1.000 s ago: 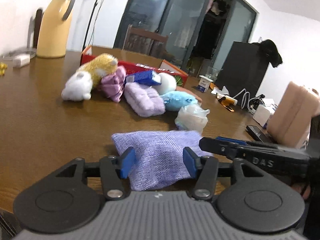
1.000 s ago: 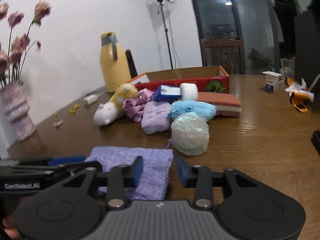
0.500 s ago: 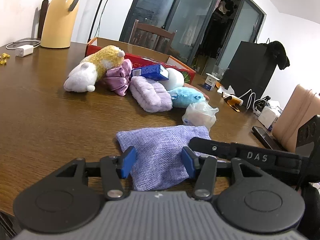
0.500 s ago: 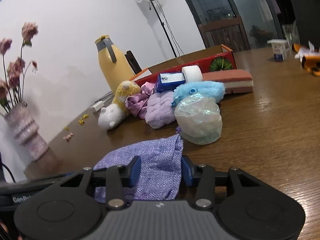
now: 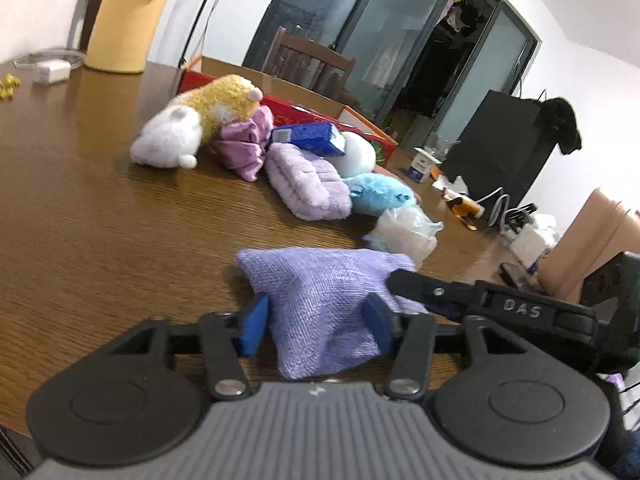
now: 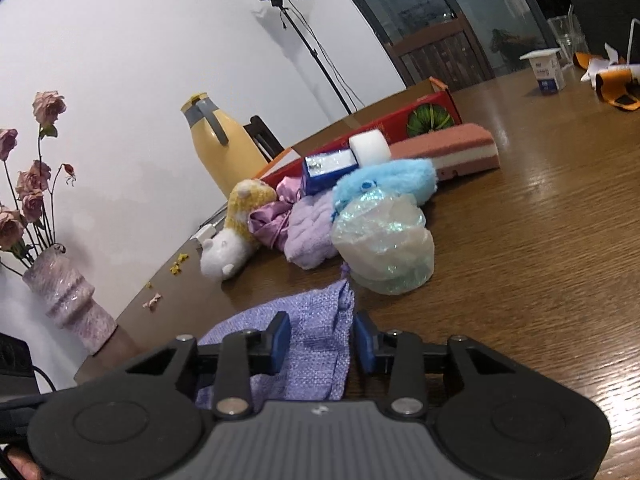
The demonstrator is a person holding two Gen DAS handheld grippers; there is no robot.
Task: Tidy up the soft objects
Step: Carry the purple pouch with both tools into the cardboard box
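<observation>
Wooden table fills both views, one of it. One red cardboard box at the back, one yellow jug upper left in the left wrist view, one vase of pink flowers at the left edge of the right wrist view, one pink-and-white sponge block. Task thing: one lilac woven pouch, lying on the table bottom centre of both views, nearest the cameras, bunched up between the two tools. Left gripper has the pouch between its blue pads, jaws closing, left pad touching the cloth edge and right pad pressed into it. Right gripper also closing with the pouch's gathered mouth end between its pads; left pad sits on cloth, right pad shows a thin gap, so not clamped that I can see. Versus a second ago: both sets of jaws narrower, pouch more puckered and lifted at its edges instead of flat, right view rolled so the table slopes up to the right. Pile behind the pouch unchanged, counted: one yellow-white plush, one pink satin bundle, one lilac fluffy towel, one blue box, one white roll, one blue plush, one clear iridescent bag just beyond the pouch.
</observation>
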